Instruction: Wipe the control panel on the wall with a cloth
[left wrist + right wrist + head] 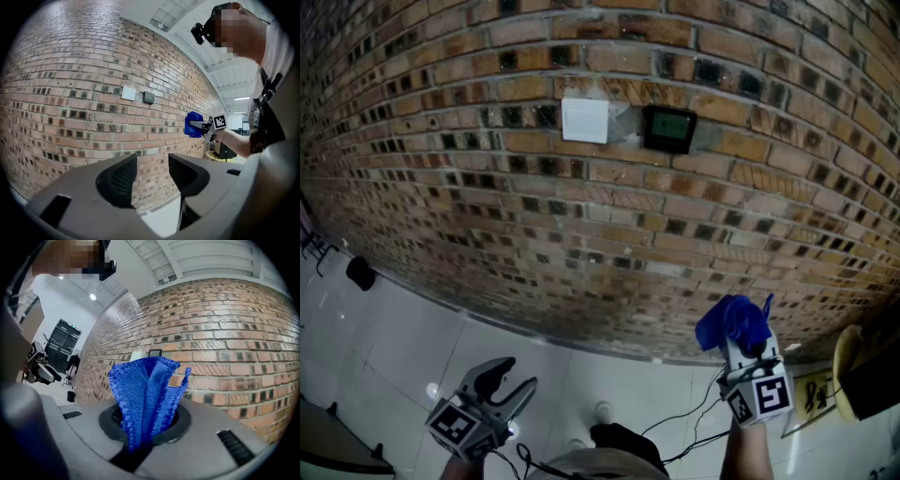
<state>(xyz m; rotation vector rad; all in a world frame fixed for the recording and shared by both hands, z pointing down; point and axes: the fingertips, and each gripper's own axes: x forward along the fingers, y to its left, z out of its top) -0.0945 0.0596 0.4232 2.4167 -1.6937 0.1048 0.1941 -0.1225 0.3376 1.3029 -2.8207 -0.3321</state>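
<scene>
While the dark control panel sits high on the brick wall, just right of a white plate with bare brick all round, the blue cloth is well below it to the right, bunched and pinched in the right gripper. The left gripper hangs low on the left, jaws apart on nothing. In the right gripper view the cloth hides part of the wall, with the panel small and dim above its fold; only the head view shows a yellowish object, cut off at the right edge.
</scene>
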